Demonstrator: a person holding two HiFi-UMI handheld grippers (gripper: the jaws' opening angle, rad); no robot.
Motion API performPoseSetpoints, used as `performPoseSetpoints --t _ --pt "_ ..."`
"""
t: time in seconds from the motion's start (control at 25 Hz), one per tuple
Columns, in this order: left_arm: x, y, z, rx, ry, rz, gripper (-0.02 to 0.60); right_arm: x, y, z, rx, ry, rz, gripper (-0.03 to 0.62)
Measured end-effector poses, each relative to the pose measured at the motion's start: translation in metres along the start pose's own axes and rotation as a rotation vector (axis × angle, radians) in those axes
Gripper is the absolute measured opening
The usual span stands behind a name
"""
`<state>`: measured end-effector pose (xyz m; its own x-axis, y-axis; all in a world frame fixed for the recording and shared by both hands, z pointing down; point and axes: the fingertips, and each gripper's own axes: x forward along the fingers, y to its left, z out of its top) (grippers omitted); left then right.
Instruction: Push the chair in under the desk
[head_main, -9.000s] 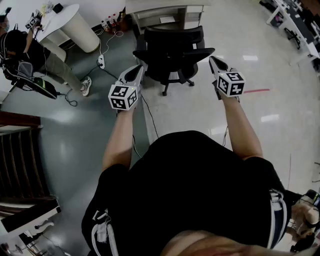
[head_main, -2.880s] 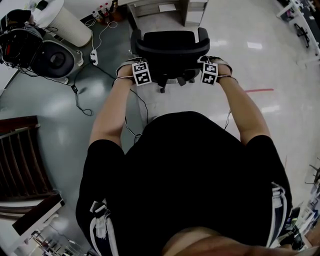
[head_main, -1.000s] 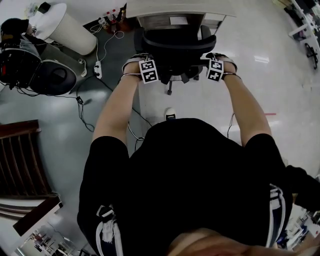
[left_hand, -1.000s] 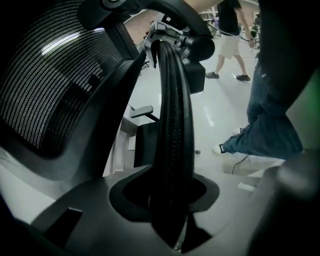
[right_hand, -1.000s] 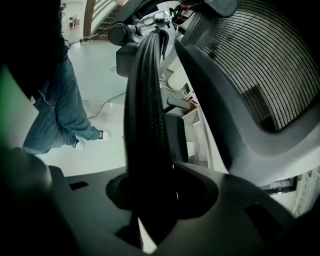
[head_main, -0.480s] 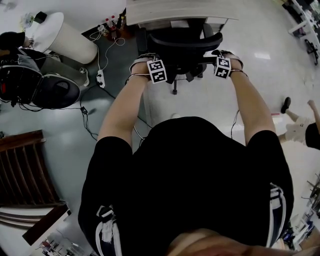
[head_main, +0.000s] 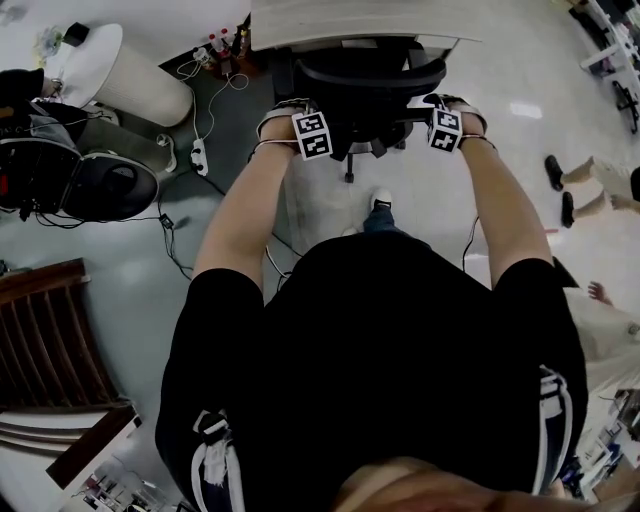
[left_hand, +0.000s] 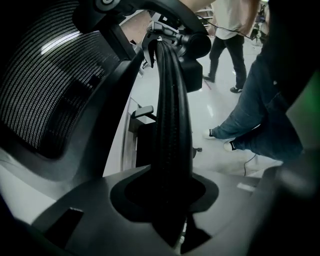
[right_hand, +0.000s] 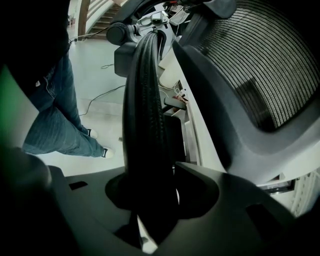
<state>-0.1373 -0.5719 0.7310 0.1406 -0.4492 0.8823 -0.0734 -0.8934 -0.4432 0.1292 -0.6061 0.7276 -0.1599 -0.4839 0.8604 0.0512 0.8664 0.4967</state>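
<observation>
The black mesh-backed office chair (head_main: 365, 80) stands at the top of the head view, its seat partly under the pale desk (head_main: 360, 18). My left gripper (head_main: 312, 128) holds the left edge of the chair's back. Its jaws have just been closing, with the back's black rim (left_hand: 170, 115) running up between them. My right gripper (head_main: 445, 125) is shut on the rim (right_hand: 145, 110) at the back's right edge. In the gripper views the mesh back (left_hand: 45, 95) (right_hand: 260, 65) fills the outer side. The fingertips are hidden behind the marker cubes in the head view.
A white round pedestal (head_main: 130, 75) stands at the left, with a power strip and cables (head_main: 200, 155) on the floor beside it. Dark bags (head_main: 100, 185) and a wooden piece (head_main: 50, 340) lie further left. Another person's legs (head_main: 575, 185) are at the right.
The chair and both grippers have moved toward the desk, and the seat sits further beneath the desktop. A bystander's legs have shifted at the right edge.
</observation>
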Motion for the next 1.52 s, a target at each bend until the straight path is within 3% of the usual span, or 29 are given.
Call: performPoseSetpoints --t 1.24,1.52 --pt "0.015 0.024 0.012 0.003 0.0 0.028 0.123 0.017 -0.031 -0.017 -0.048 -0.017 -0.054 0.147" --pt "0.015 0.014 0.004 -0.028 0.039 -0.04 0.129 0.017 -0.024 -0.009 -0.006 -0.026 0.0 0.17"
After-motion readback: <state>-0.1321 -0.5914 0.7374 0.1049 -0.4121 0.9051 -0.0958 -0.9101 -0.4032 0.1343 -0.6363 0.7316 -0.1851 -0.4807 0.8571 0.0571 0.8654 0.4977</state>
